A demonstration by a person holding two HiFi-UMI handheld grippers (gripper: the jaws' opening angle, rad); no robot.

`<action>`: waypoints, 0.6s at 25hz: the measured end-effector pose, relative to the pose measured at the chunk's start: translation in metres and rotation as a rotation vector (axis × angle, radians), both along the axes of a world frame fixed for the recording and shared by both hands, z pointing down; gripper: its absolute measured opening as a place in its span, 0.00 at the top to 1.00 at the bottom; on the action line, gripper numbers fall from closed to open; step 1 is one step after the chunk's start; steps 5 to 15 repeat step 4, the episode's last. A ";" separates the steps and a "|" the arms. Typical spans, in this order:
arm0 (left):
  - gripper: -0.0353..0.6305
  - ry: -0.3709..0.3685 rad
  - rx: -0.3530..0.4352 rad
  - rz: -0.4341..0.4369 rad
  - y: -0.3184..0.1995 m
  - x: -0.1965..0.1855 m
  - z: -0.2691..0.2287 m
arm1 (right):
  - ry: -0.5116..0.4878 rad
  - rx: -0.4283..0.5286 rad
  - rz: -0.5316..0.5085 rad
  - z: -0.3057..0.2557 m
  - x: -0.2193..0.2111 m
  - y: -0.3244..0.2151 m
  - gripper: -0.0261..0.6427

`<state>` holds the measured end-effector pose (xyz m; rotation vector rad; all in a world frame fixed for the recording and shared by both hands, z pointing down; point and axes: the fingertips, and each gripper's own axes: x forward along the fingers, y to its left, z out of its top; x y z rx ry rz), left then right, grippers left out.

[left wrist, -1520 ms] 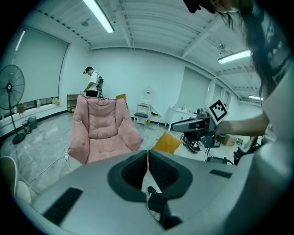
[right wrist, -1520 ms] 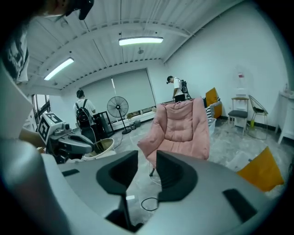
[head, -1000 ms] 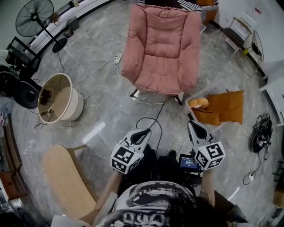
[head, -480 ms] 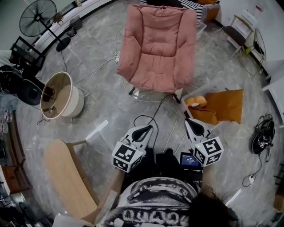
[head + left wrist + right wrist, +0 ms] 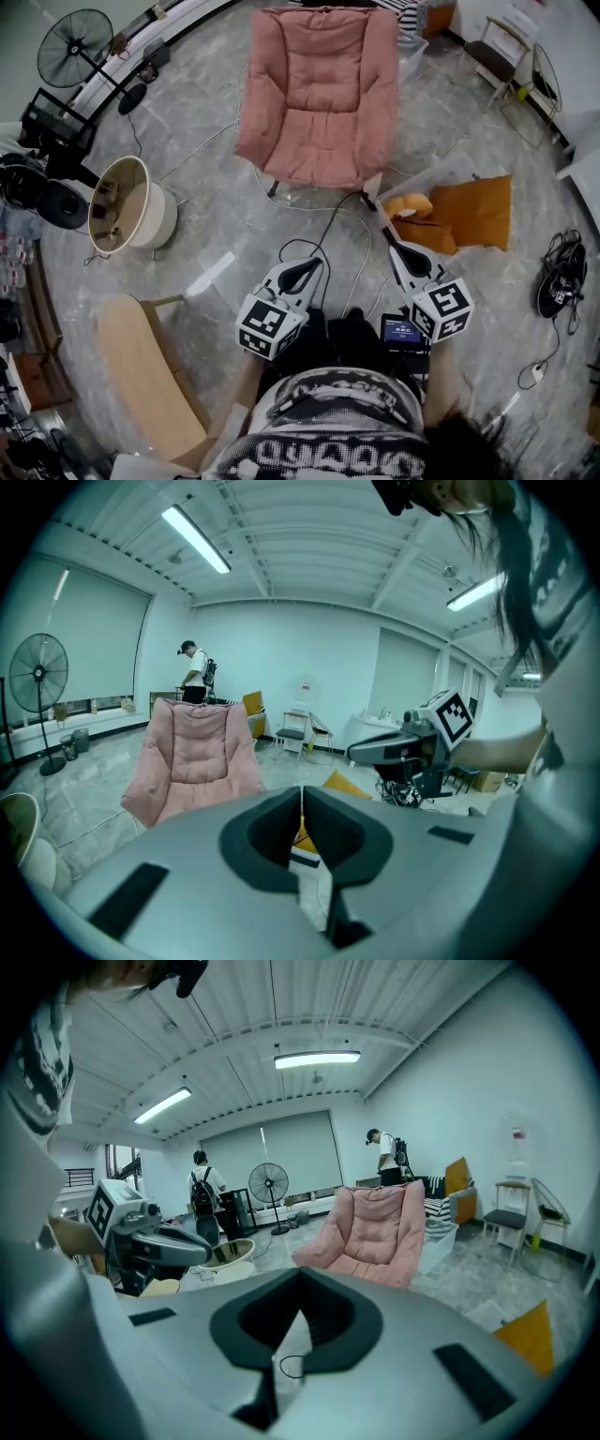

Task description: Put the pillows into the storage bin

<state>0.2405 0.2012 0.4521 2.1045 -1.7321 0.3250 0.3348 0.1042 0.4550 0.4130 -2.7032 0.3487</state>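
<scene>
The left hand-held gripper (image 5: 301,803) and right hand-held gripper (image 5: 300,1283) are both closed, empty. Free floor (image 5: 225,220) reaches the pink armchair (image 5: 319,94) front edge

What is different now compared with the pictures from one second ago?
The head view shifted, so the pink chair appears further left; the left gripper and right gripper edged slightly forward. Nothing was taken or released. Both stay shut and empty; the orange pillows lie unmoved.

Pink armchair (image 5: 319,94) on marble floor (image 5: 216,225)
</scene>
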 end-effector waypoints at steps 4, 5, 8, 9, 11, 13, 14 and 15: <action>0.93 -0.008 -0.002 0.001 -0.007 0.012 0.002 | -0.012 -0.004 -0.006 0.001 0.009 -0.008 0.96; 0.93 -0.008 -0.002 0.001 -0.007 0.012 0.002 | -0.012 -0.004 -0.006 0.001 0.009 -0.008 0.96; 0.93 -0.008 -0.002 0.001 -0.007 0.012 0.002 | -0.012 -0.004 -0.006 0.001 0.009 -0.008 0.96; 0.93 -0.008 -0.002 0.001 -0.007 0.012 0.002 | -0.012 -0.004 -0.006 0.001 0.009 -0.008 0.96; 0.93 -0.008 -0.002 0.001 -0.007 0.012 0.002 | -0.012 -0.004 -0.006 0.001 0.009 -0.008 0.96; 0.93 -0.008 -0.002 0.001 -0.007 0.012 0.002 | -0.012 -0.004 -0.006 0.001 0.009 -0.008 0.96; 0.93 -0.008 -0.002 0.001 -0.007 0.012 0.002 | -0.012 -0.004 -0.006 0.001 0.009 -0.008 0.96; 0.93 -0.008 -0.002 0.001 -0.007 0.012 0.002 | -0.012 -0.004 -0.006 0.001 0.009 -0.008 0.96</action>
